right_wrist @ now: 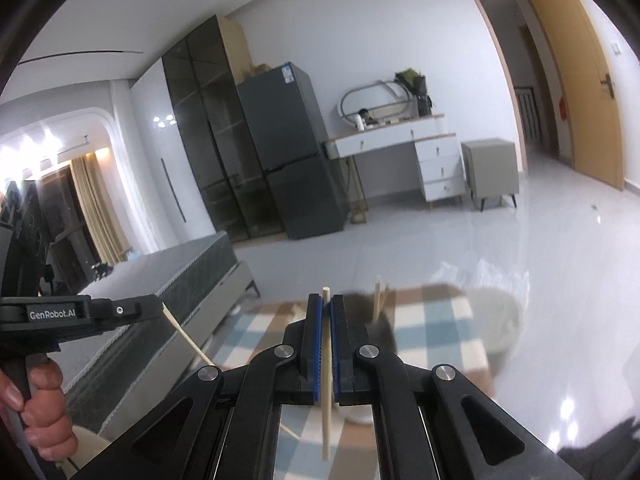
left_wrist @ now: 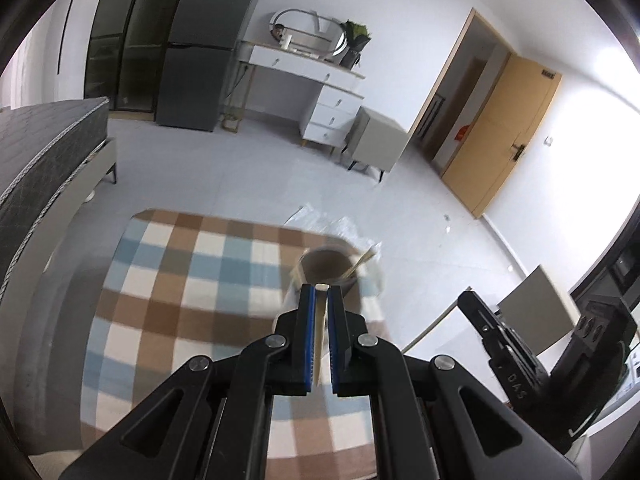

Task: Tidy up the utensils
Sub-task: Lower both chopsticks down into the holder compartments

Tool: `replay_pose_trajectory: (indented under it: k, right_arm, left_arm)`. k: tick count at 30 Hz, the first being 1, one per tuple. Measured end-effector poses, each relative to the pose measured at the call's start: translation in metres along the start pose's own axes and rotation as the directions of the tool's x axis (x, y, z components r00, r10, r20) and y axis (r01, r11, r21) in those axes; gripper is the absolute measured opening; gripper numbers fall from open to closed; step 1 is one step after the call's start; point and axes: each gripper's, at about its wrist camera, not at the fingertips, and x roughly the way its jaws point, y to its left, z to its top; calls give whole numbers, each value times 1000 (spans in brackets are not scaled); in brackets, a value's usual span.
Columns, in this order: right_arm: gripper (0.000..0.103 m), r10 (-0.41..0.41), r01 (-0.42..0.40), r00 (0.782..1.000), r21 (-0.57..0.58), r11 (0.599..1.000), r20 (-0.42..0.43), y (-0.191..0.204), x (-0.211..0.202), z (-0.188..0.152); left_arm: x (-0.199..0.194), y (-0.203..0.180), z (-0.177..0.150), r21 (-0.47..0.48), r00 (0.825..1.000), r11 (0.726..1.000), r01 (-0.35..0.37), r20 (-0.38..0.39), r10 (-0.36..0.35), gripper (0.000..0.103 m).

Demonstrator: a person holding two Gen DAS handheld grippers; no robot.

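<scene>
Over checked table [left_wrist: 168,280] | both grippers clamp chopsticks | cup [left_wrist: 326,266] near far edge

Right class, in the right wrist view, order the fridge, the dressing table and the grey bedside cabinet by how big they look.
1. fridge, clearly largest.
2. dressing table.
3. grey bedside cabinet, smallest.
All three stand along the far wall, so nearness hardly skews this.

Two tongs, the left [left_wrist: 321,294] and the right [right_wrist: 327,303], each pinch one chopstick: one [left_wrist: 319,340] and one [right_wrist: 327,380]. One cup [left_wrist: 328,266] holds two more chopsticks [right_wrist: 380,298]. One checked cloth [left_wrist: 180,280] covers one tabletop.
</scene>
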Motion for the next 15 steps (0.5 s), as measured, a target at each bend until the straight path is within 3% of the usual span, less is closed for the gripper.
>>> replay_pose_trajectory:
  k: [9,15]
  right_arm:
    - [3,12,-3,998,-136,991,66,12,21,66]
    - [3,24,-7,997,-232,973,70,27,49,88]
  left_arm:
    - [18,-9,56,-37,996,997,61,73,-59,1]
    - [43,0,77,-61,995,996,72,79,-67,1]
